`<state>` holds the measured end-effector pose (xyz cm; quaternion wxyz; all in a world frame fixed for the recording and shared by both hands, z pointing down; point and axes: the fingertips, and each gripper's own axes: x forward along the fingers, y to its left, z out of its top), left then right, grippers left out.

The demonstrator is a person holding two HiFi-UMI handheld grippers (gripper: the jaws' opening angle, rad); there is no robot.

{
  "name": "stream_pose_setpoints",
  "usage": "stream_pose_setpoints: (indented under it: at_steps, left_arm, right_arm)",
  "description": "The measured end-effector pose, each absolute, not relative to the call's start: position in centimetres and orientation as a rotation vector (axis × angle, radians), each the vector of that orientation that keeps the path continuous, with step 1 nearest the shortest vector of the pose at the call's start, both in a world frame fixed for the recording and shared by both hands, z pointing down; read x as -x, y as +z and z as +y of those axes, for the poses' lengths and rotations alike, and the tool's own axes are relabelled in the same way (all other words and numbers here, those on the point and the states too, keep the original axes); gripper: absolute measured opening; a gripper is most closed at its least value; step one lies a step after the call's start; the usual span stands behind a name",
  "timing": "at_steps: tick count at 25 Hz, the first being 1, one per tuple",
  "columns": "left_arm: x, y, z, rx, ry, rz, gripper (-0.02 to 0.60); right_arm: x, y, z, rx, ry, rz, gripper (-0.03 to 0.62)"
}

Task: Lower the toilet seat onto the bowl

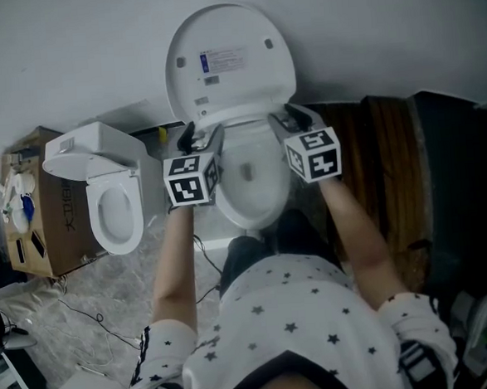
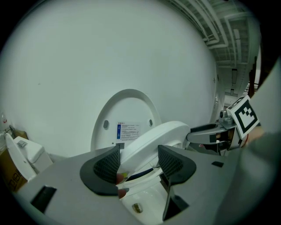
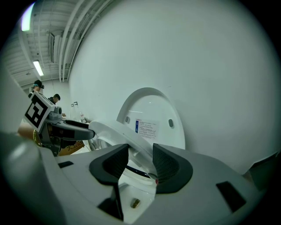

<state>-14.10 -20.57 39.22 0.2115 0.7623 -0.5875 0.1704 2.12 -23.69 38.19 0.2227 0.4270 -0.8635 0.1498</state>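
Observation:
A white toilet stands against the wall with its lid (image 1: pixel 230 57) upright. The seat (image 1: pixel 242 116) is tilted partway down over the bowl (image 1: pixel 251 181). My left gripper (image 1: pixel 196 136) holds the seat's left side and my right gripper (image 1: pixel 292 118) holds its right side. In the left gripper view the seat ring (image 2: pixel 153 138) fills the gap between the dark pads of the left gripper (image 2: pixel 138 162), with the lid (image 2: pixel 127 114) behind. In the right gripper view the seat rim (image 3: pixel 109 134) runs between the pads of the right gripper (image 3: pixel 140 163).
A second white toilet (image 1: pixel 110 190) stands to the left beside a cardboard box (image 1: pixel 40 204). Cables (image 1: pixel 86 317) trail over the floor at lower left. A dark wooden panel (image 1: pixel 383 163) rises close on the right. The person's legs are right in front of the bowl.

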Motion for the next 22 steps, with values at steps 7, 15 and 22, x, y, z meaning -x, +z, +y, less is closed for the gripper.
stream_pose_setpoints:
  at_steps: [7, 15, 22]
  left_arm:
    - [13.8, 39.7, -19.4, -2.125, 0.482, -1.616, 0.262]
    - [13.5, 39.9, -18.3, -2.14, 0.479, -1.594, 0.262]
    - [13.3, 40.3, -17.2, -2.155, 0.472, -1.576, 0.262]
  right_arm:
    - [-2.4, 38.7, -22.5, -1.186, 0.413, -2.375, 0.176]
    - [-2.7, 39.0, -21.3, -1.214, 0.418, -2.36, 0.176]
    - [-3.1, 39.5, -20.2, -1.248, 0.441, -2.335, 0.176]
